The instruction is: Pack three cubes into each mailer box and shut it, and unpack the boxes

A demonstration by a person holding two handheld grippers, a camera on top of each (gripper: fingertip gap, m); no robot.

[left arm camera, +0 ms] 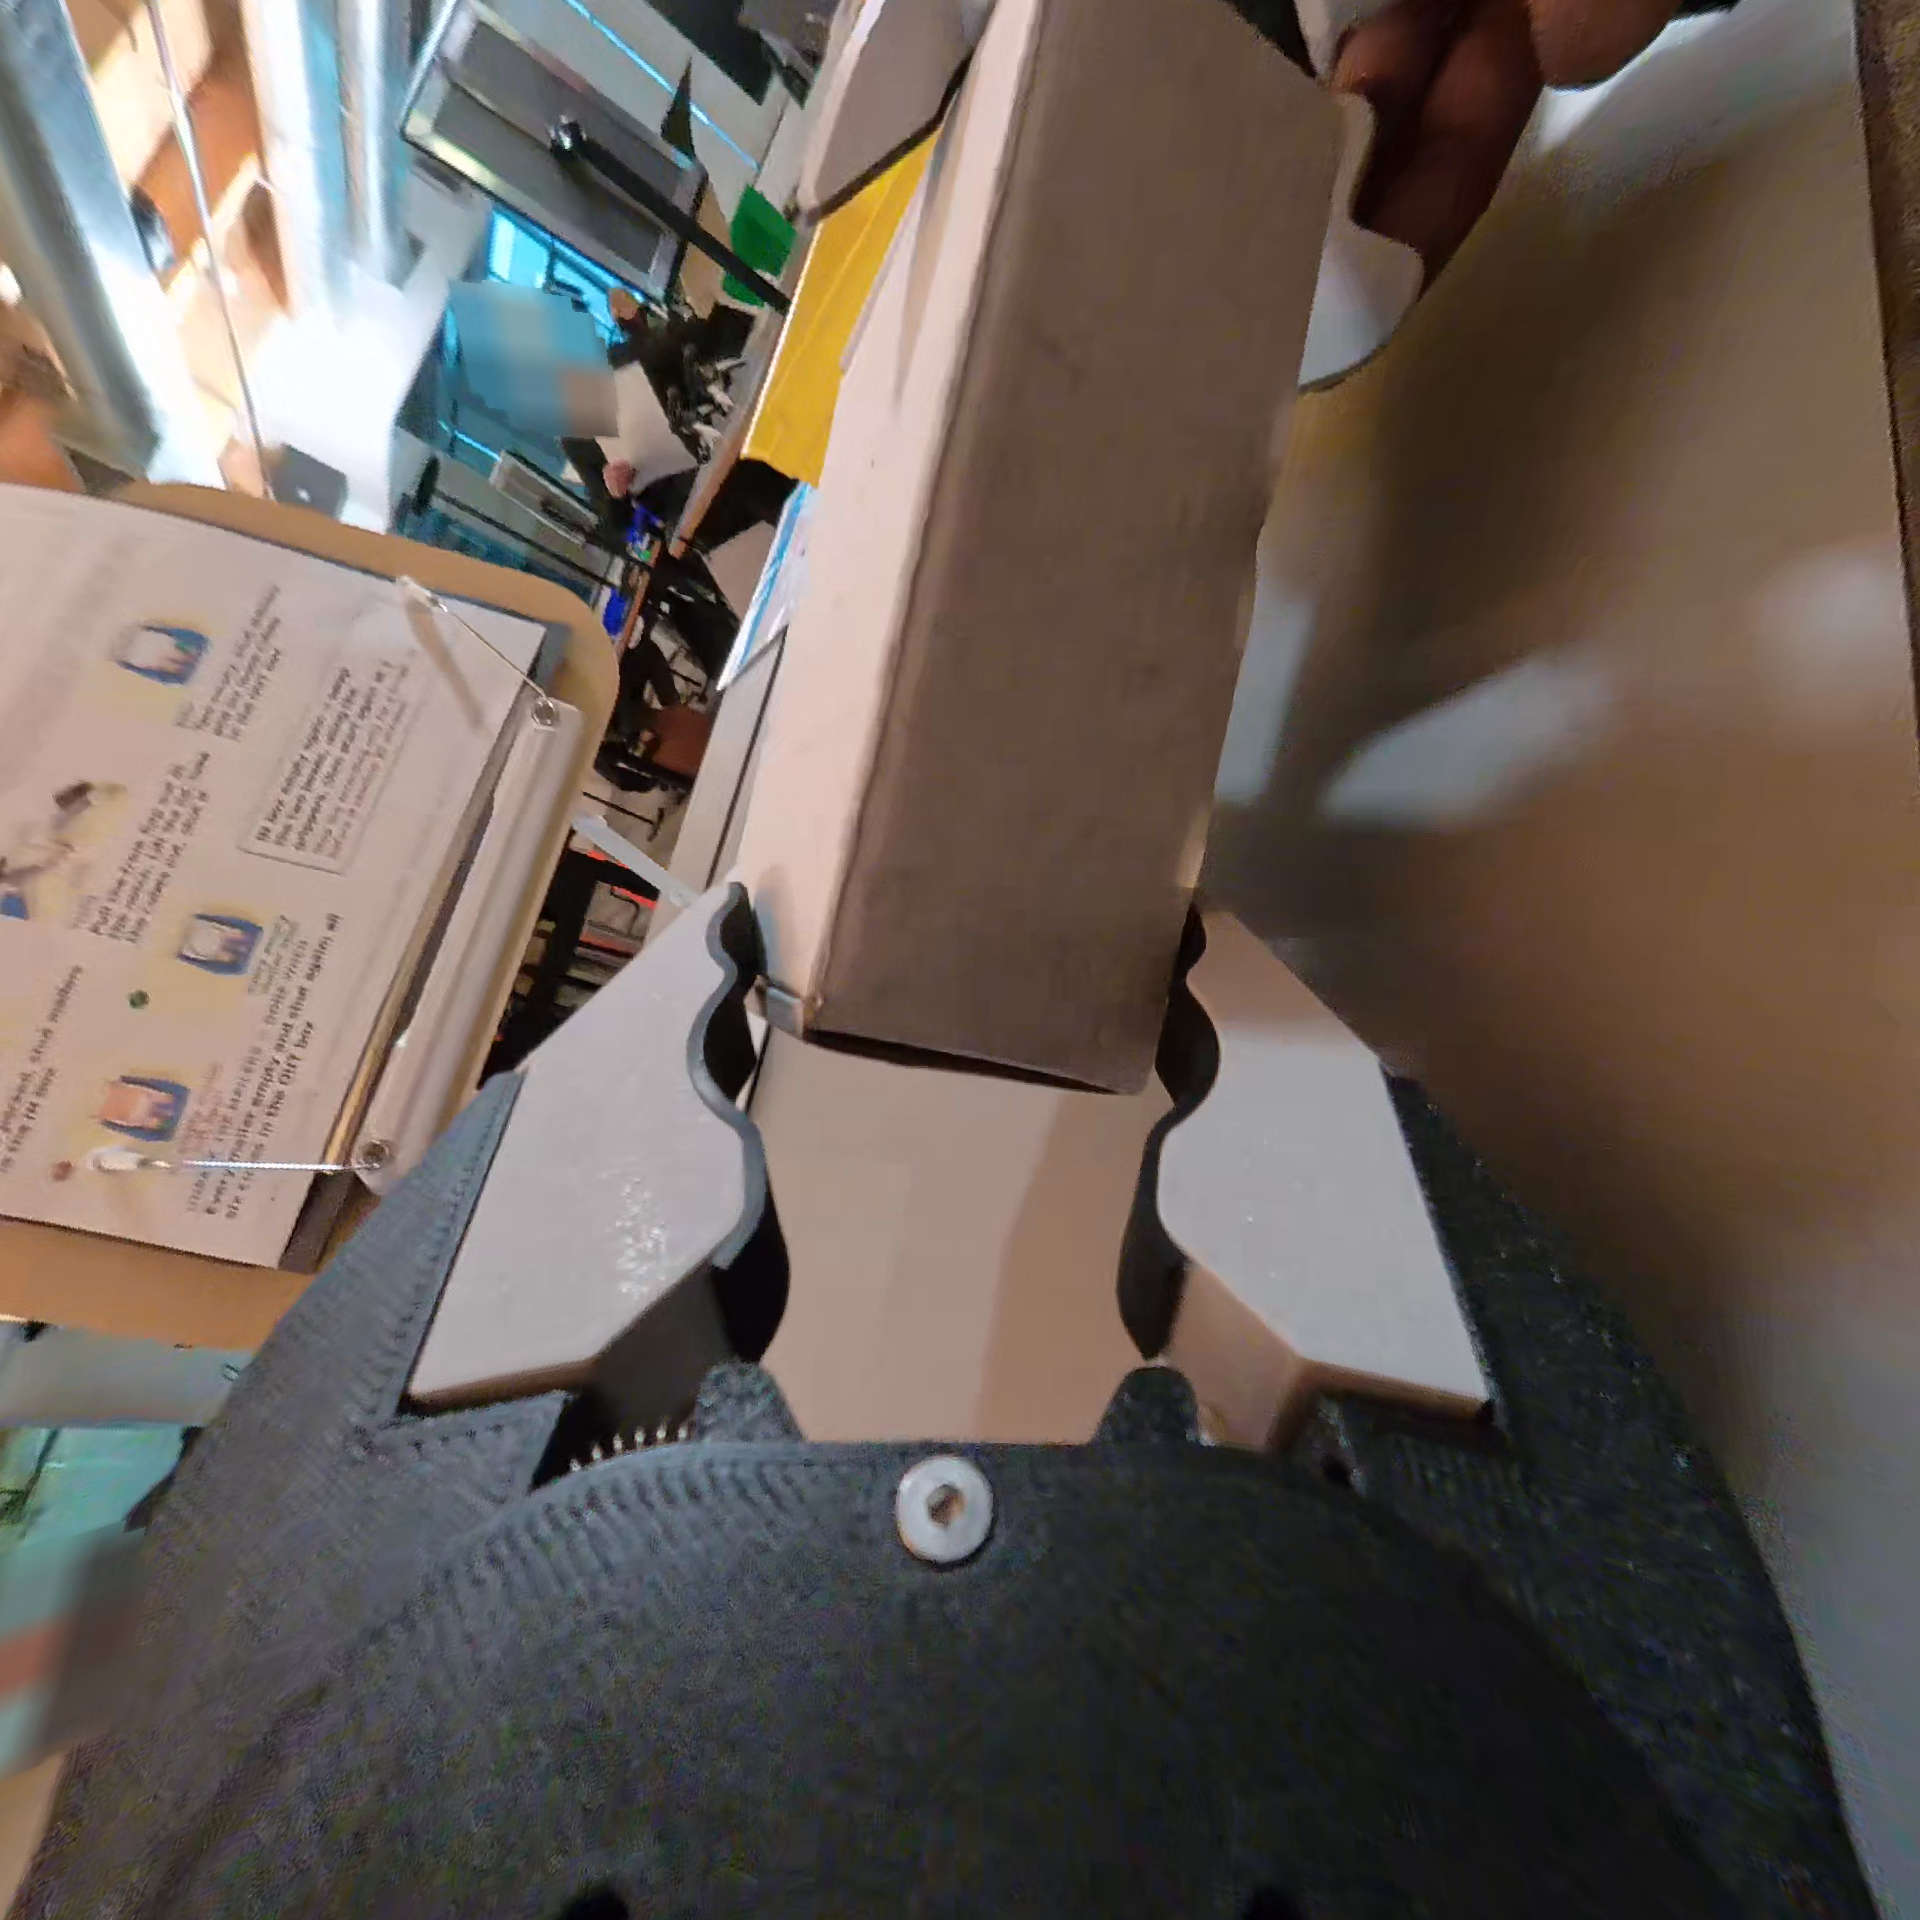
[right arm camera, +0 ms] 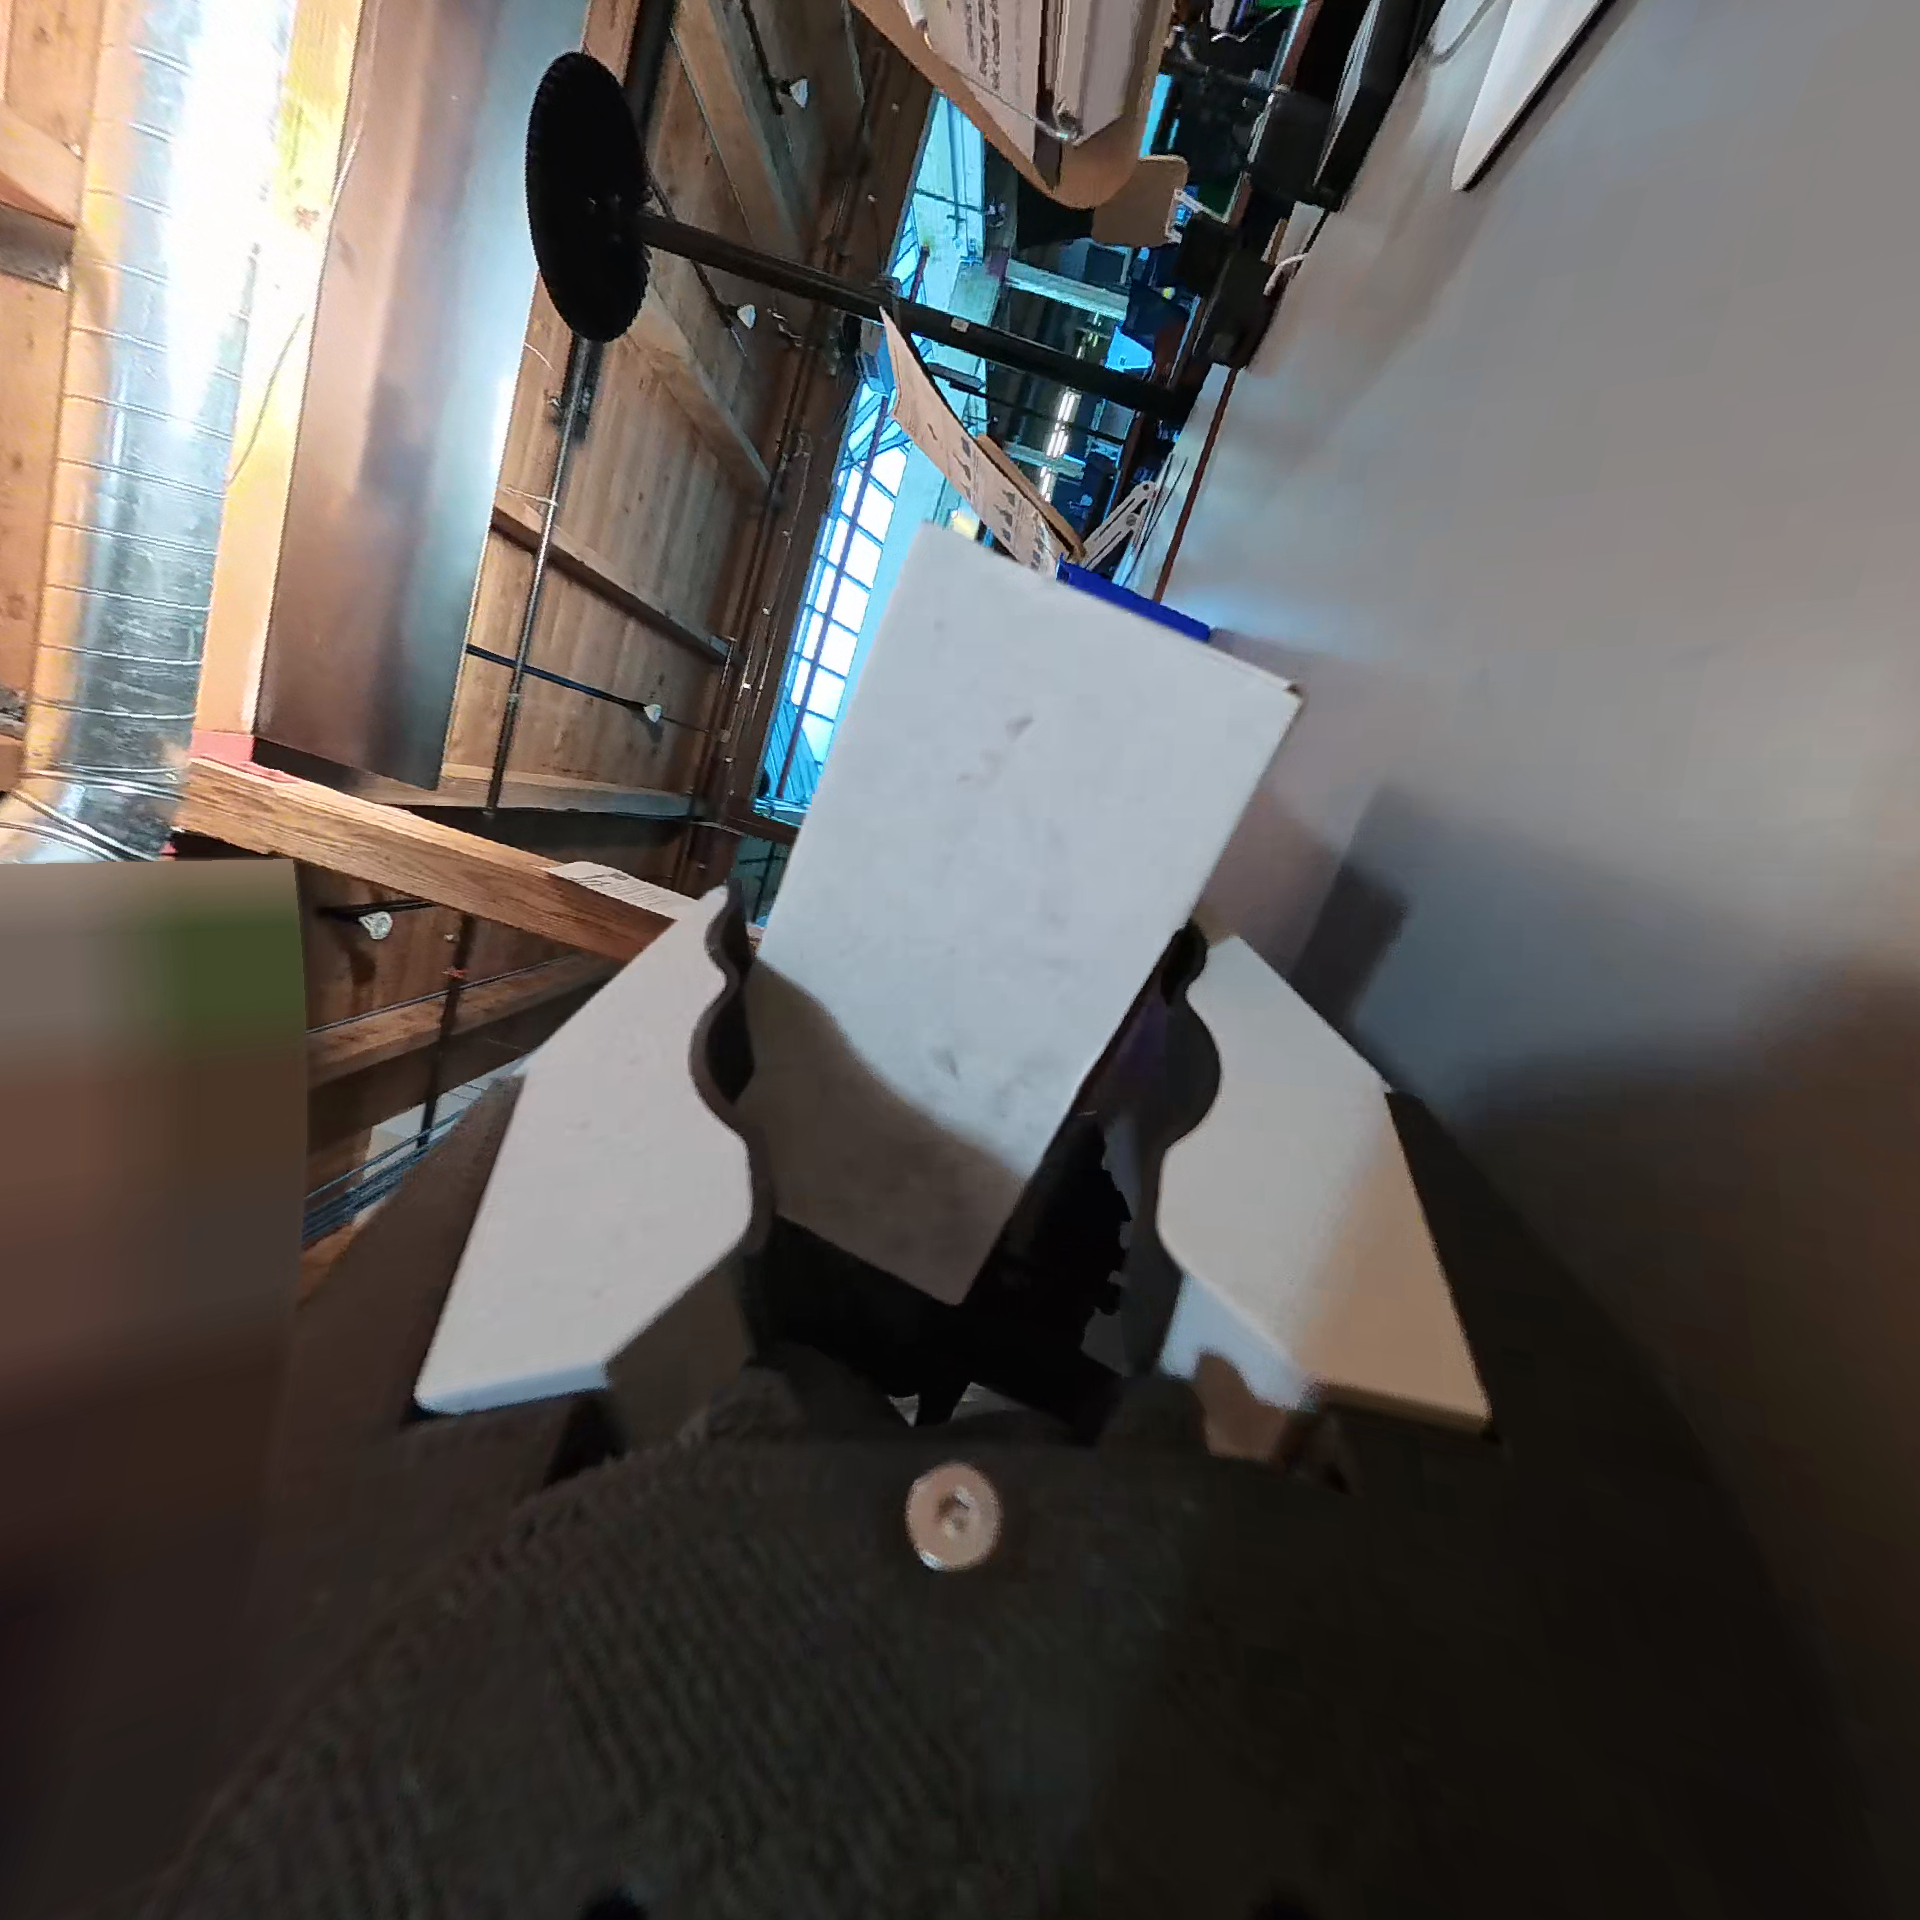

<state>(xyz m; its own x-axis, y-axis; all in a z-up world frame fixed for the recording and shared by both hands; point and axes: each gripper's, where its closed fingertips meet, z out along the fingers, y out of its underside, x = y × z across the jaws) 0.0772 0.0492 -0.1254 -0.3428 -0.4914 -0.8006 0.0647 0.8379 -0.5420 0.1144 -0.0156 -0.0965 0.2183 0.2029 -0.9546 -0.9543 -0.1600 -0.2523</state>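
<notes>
Instruction sheet (left arm camera: 208, 831): seen at the left edge of the left wrist view — a printed page with small pictures, fixed to a brown board by thin wires and screws.
Left gripper (left arm camera: 961, 935): both pale fingers are pressed against the sides of the mailer box, one on each side, so the box is clamped between them.
Mailer box (left arm camera: 1039, 582): a plain brown cardboard box, long and narrow as seen here, rising from the frame's centre toward the top; its faces are smooth and slightly scuffed, and a thin dark gap is shown along its near end.
Hand (left arm camera: 1455, 114): a person's fingers are seen at the top right of the left wrist view, at the far end of the box.
Cardboard panel (left arm camera: 1610, 727): a large brown surface fills the right side, blurred.
Right gripper (right arm camera: 961, 935): a pale, flat-faced box end (right arm camera: 997, 873) sits tilted between the fingers at the centre of the right wrist view; contact on both sides cannot be told.
Grey surface (right arm camera: 1610, 623): spread over the right side of that view.
</notes>
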